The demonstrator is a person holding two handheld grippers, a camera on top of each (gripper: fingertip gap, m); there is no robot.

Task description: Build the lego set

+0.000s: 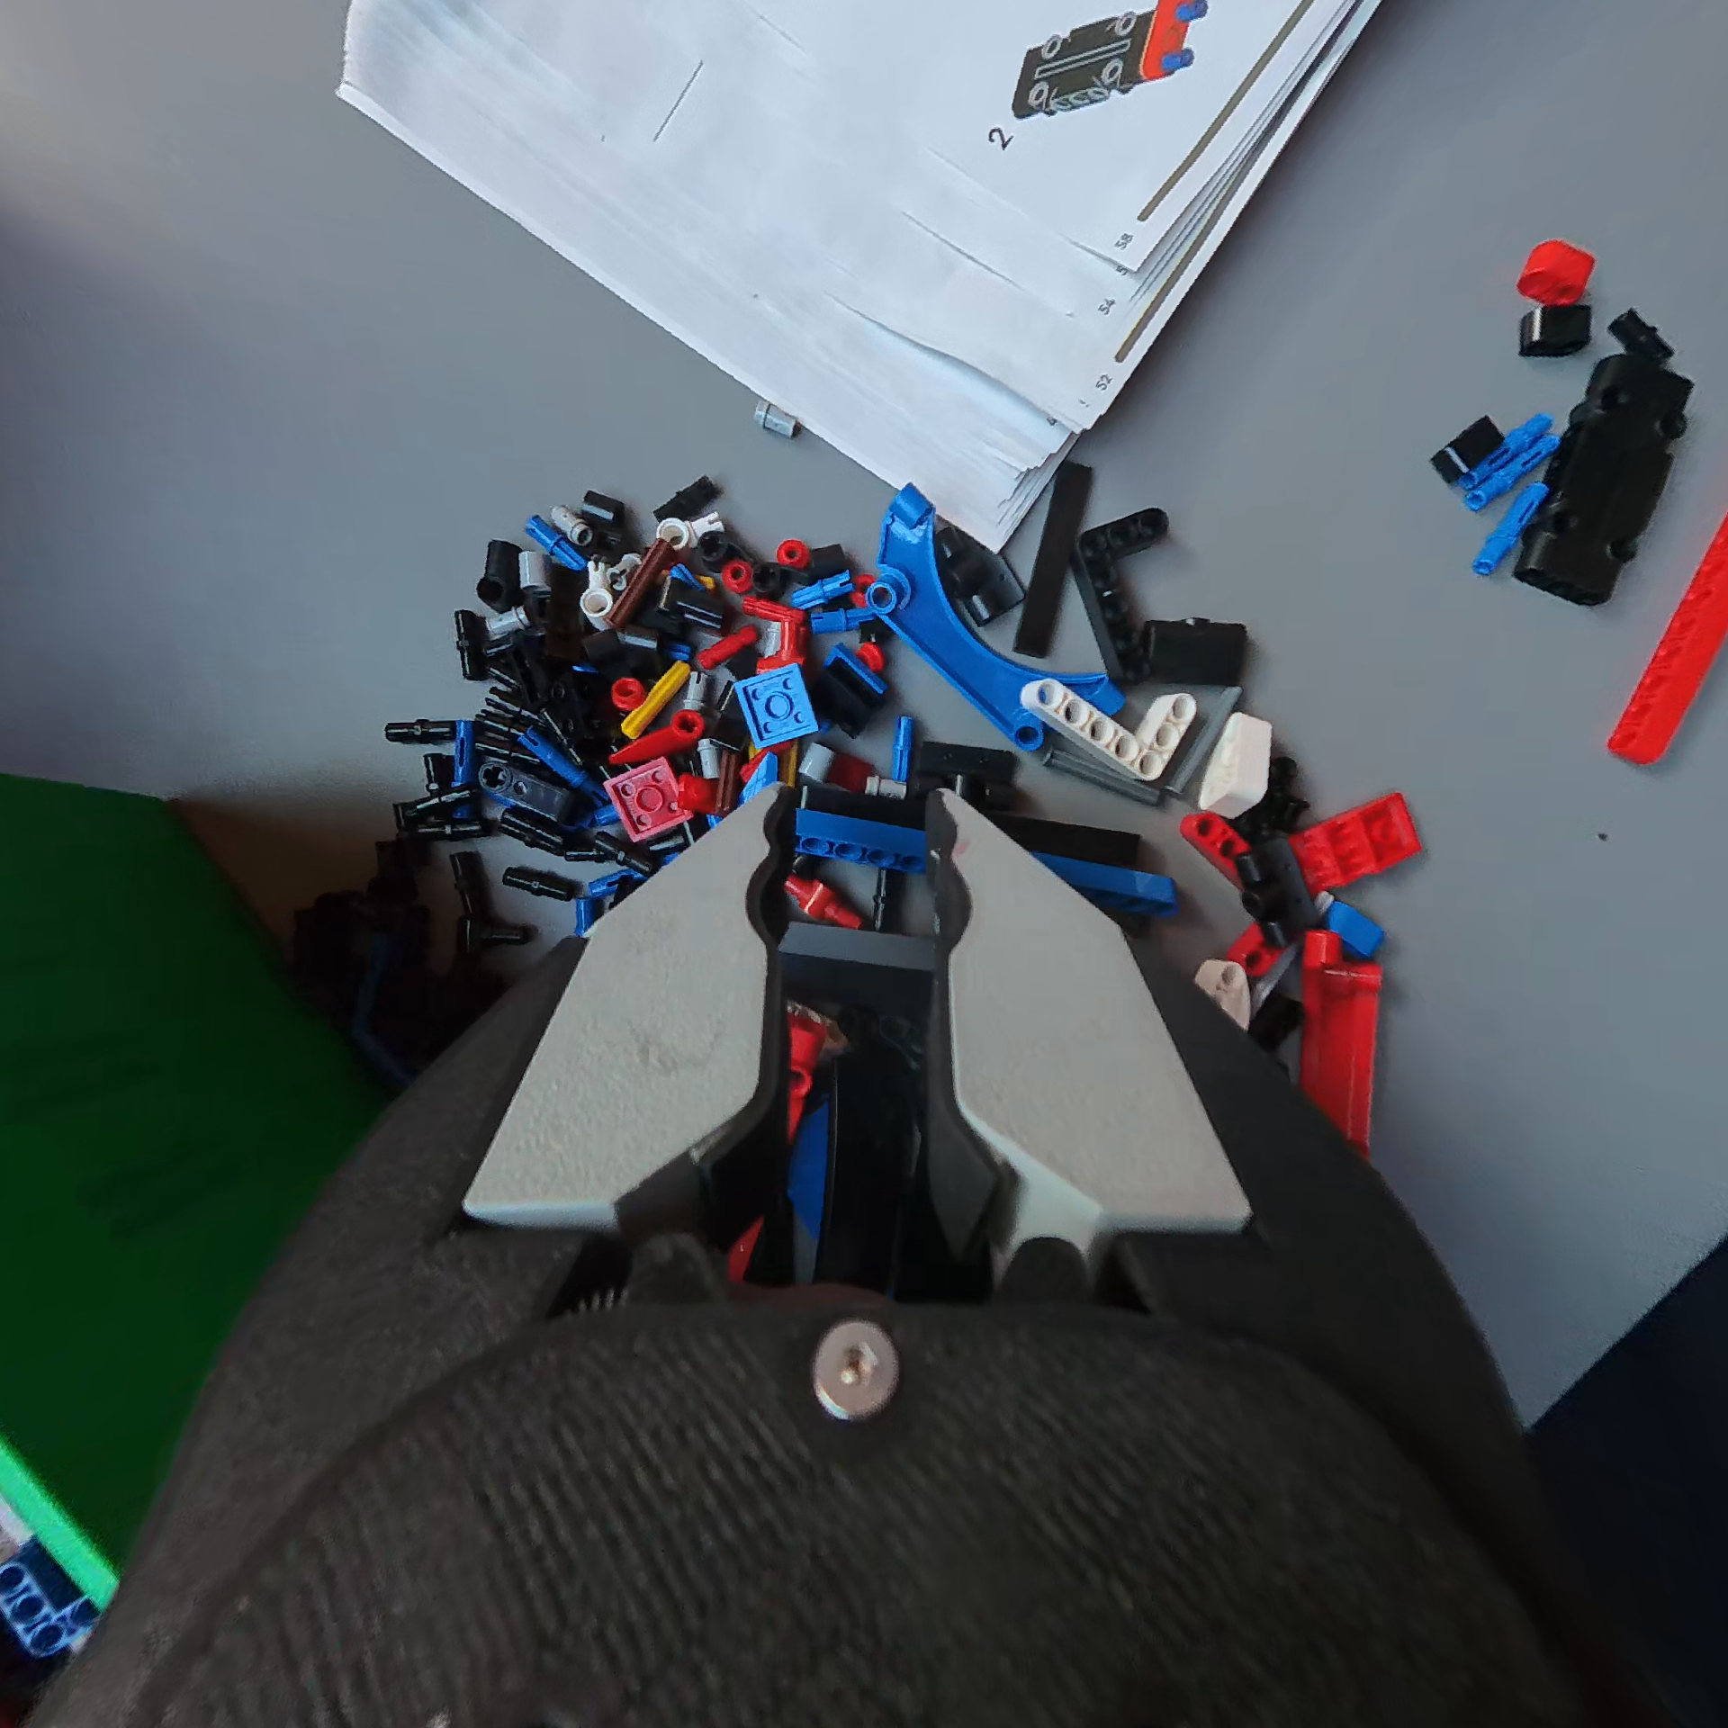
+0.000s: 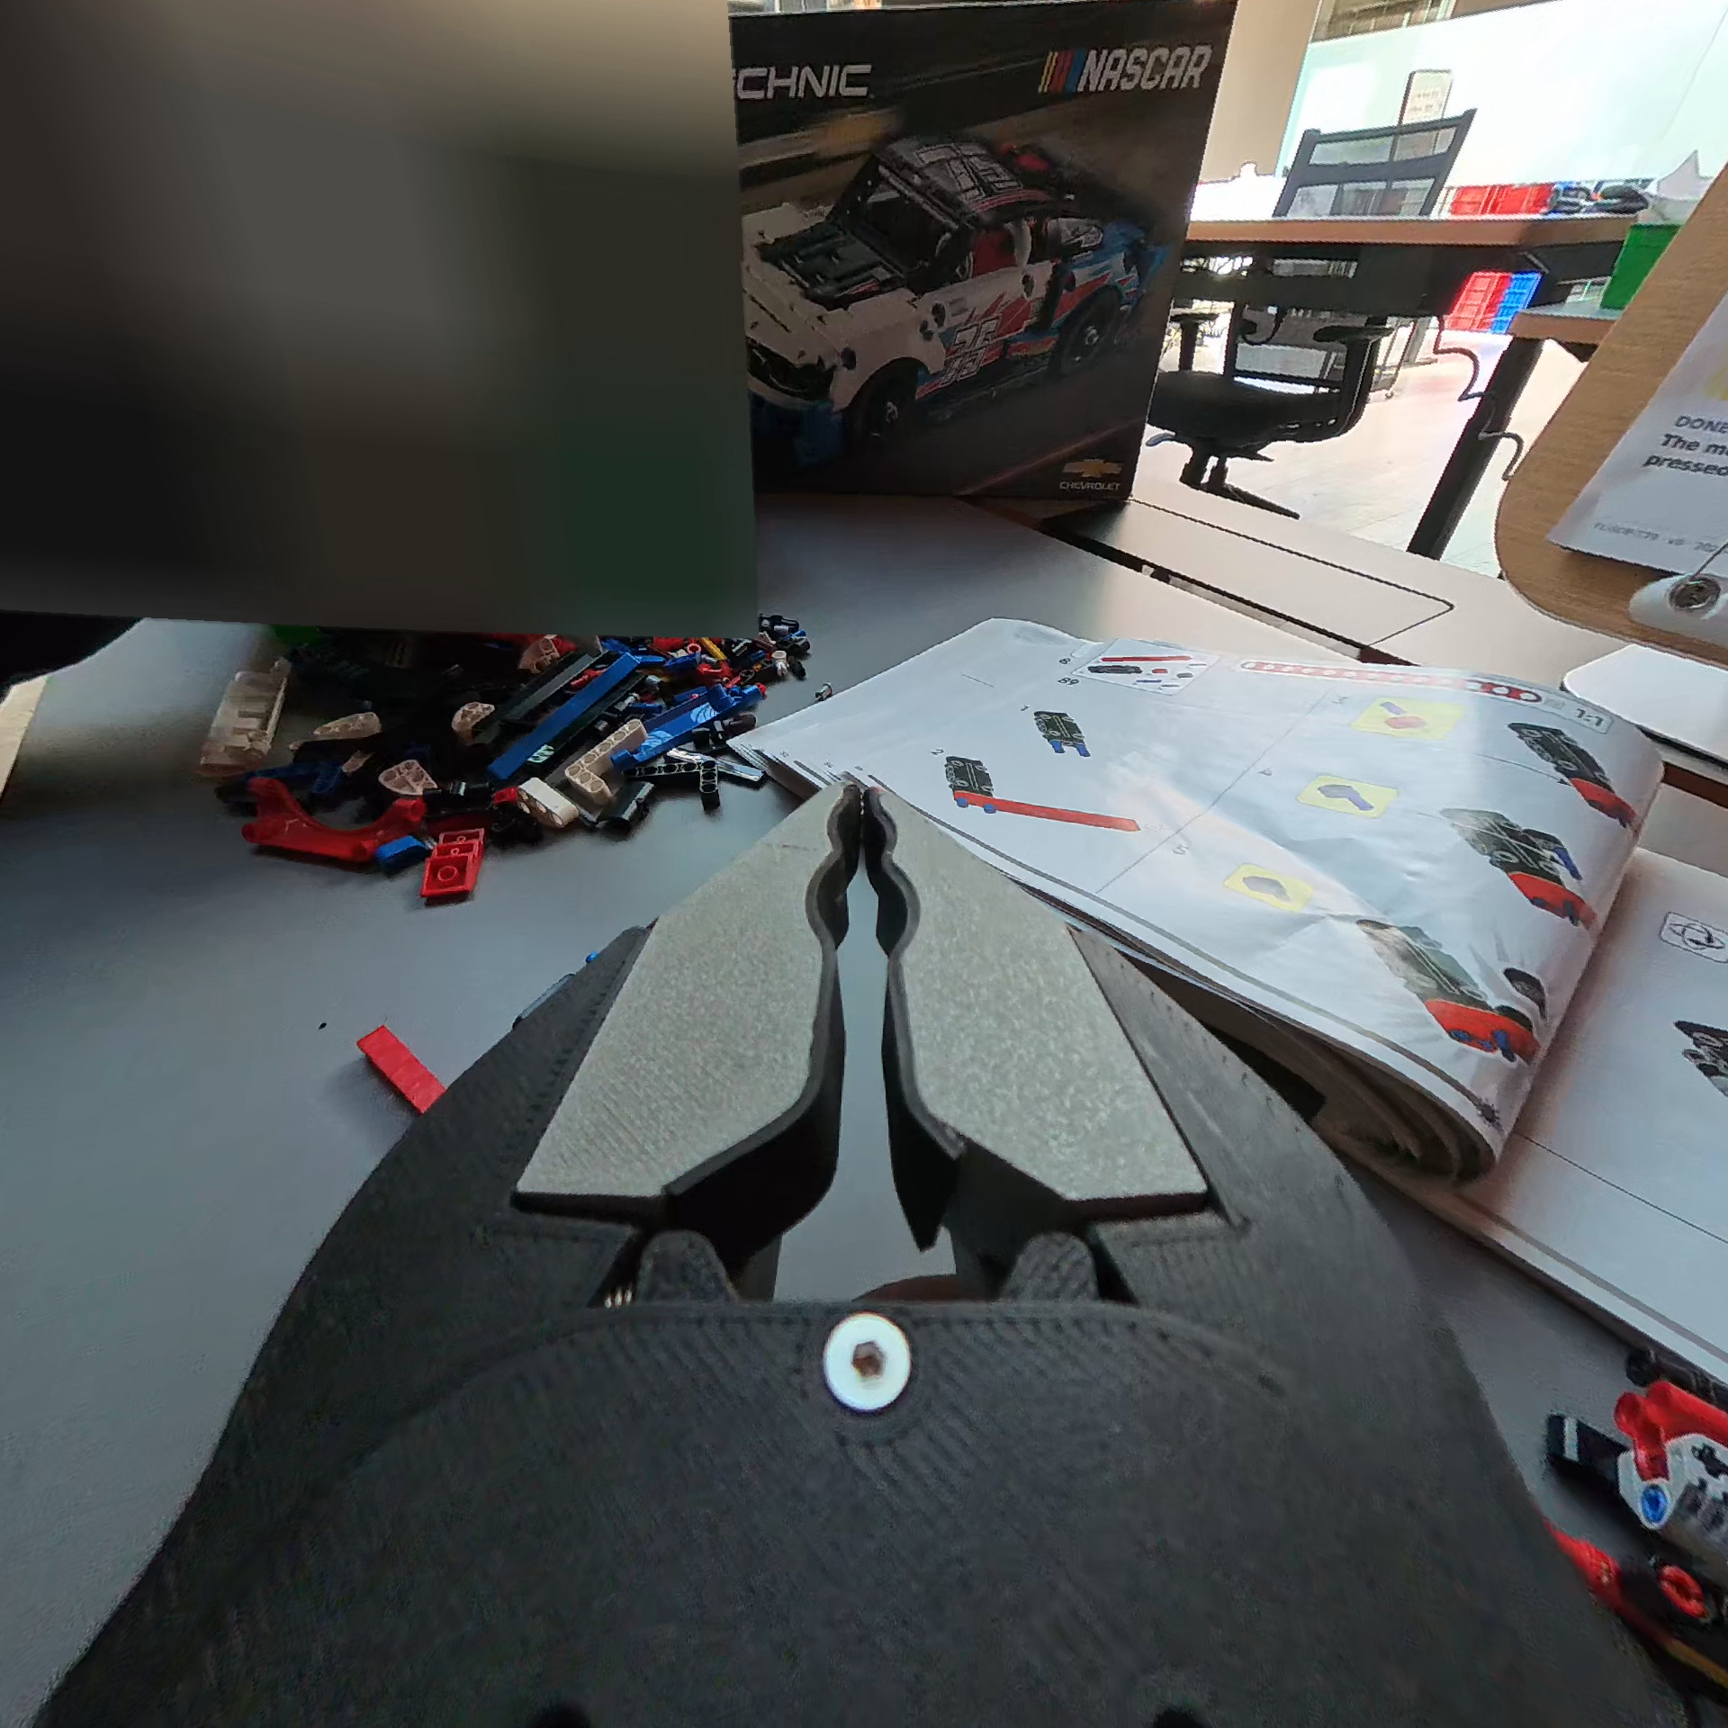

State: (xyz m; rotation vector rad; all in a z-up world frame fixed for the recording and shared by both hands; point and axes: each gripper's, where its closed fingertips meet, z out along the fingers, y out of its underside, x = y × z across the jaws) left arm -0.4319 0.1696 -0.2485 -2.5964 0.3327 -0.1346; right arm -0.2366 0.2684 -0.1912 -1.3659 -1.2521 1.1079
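Close under the lens: left gripper, jaws narrowly apart, tips low over the near edge of a heap of small plastic bricks on a grey table. Showing in the gap: a dark grey flat piece, reaching from one pad to the other; cannot tell whether pressed or merely lying beneath. Just beyond it, a small red peg and a blue beam with holes crossing in front of the tips. Farther off, an open booklet; to the left, a green box.

Judged by looks: dark grey piece light, stiff, smooth and likely slippery, not fragile. Best taken across its narrow width, pads flat on the two long edges, clear of the loose bits around it. Same for the blue beam: hard, light, easiest gripped mid-length on its flat sides.

Right gripper: jaws closed tip to tip, nothing between them, raised above the table at the booklet's near edge, well apart from the heap. Beside its body, a red strip; behind, an upright box with a car picture.
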